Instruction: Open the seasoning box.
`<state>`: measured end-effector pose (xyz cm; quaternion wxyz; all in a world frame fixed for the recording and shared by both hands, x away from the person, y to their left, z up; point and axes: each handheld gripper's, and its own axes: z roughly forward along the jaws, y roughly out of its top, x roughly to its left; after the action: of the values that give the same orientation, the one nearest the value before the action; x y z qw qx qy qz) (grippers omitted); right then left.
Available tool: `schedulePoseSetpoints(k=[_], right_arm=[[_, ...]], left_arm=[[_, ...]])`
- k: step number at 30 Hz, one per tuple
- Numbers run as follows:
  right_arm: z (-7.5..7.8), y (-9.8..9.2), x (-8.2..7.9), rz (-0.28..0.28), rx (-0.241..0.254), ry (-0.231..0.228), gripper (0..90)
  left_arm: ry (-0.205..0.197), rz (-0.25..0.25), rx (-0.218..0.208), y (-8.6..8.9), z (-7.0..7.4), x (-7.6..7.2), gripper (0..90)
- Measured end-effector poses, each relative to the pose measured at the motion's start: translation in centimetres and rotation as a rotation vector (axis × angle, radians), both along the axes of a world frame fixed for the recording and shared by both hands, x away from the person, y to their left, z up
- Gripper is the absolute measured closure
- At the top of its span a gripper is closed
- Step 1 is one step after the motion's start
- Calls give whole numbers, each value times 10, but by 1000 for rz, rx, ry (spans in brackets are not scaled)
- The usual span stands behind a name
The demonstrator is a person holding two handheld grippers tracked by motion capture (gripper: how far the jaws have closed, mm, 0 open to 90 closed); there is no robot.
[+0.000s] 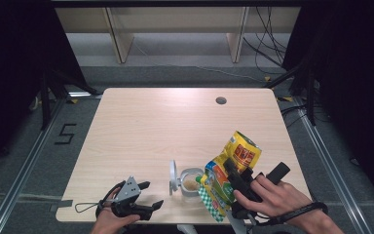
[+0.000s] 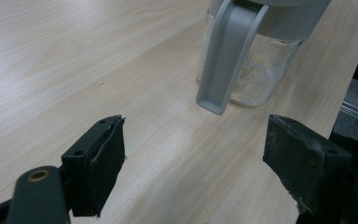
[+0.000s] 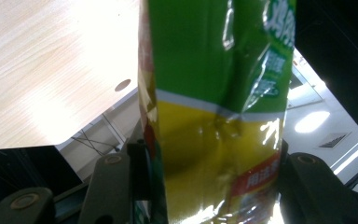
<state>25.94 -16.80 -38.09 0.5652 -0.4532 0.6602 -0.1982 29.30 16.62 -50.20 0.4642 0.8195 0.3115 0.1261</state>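
Clearly the right gripper point(image 1: 237, 181) clamps a yellow-green foil pouch point(image 1: 230, 168), tilted mouth-down over the clear glass jar point(image 1: 192, 183). Left gripper point(image 1: 148, 195), jaws wide and empty, waits beside the jar.

Your right gripper point(image 1: 237, 181) jaws are mostly buried behind the bag point(image 1: 226, 175) in the right gripper view; contact faces hidden. Bag point(image 3: 214, 112) runs off top and bottom there, print too cropped to read. In the left gripper view the jar point(image 2: 256, 56) is cut off at the top edge and its handle point(image 2: 226, 56) covers part of the glass; contents look blurry, can't tell what they are. In the high view your hands point(image 1: 272, 197) are clipped by the bottom edge, and the bag's mouth blocks the jar's right side.
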Motion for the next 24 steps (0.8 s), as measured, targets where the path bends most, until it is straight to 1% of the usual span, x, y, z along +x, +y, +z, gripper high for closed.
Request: schedulePoseSetpoints(k=[1,2,3,4,5,6,7,8,9,12,13,14,15,16,17,18,19,20,22,24], right_arm=[[0,0,0,0,0,0,541],[0,0,0,1,12,0,541],[0,0,0,3,9,0,541],[0,0,0,0,-1,2,541],[0,0,0,-1,-2,2,541],[0,0,0,0,-4,1,542],[1,0,0,0,-5,-1,541],[1,0,0,0,-6,-2,542],[1,-1,0,1,8,-1,542],[1,0,0,2,-4,2,543],[2,-1,0,4,9,2,543],[2,0,0,5,8,2,544],[2,0,0,5,7,2,544],[2,0,0,5,8,1,545],[2,-1,0,5,10,1,546],[2,0,0,2,0,4,546],[2,-1,0,1,0,4,546],[2,-1,-1,3,0,3,546],[2,-1,-1,1,1,5,547],[2,0,-2,5,3,6,547]], left_arm=[[-1,-4,-4,0,0,0,201],[-1,-4,-2,0,0,0,201],[1,-1,-16,-1,0,0,199],[-13,-14,-11,0,0,0,199],[-16,-16,-9,0,0,1,199],[-3,-5,-3,0,0,0,199],[-1,-4,-4,0,0,0,198],[-1,-3,-4,0,0,0,198],[-1,-2,-4,0,0,0,198],[-1,-3,-5,0,0,0,198],[0,-2,-10,0,0,0,199],[5,0,-27,-1,0,-1,198],[-2,-5,-25,-1,0,-1,199],[-15,-13,-11,0,0,0,199],[-14,-12,-13,0,0,0,199],[4,3,-25,-1,0,-1,199],[6,2,-29,-1,0,-1,199],[0,3,-12,-1,0,0,199],[-3,0,0,0,0,0,199],[5,1,-27,-1,0,-1,199]])
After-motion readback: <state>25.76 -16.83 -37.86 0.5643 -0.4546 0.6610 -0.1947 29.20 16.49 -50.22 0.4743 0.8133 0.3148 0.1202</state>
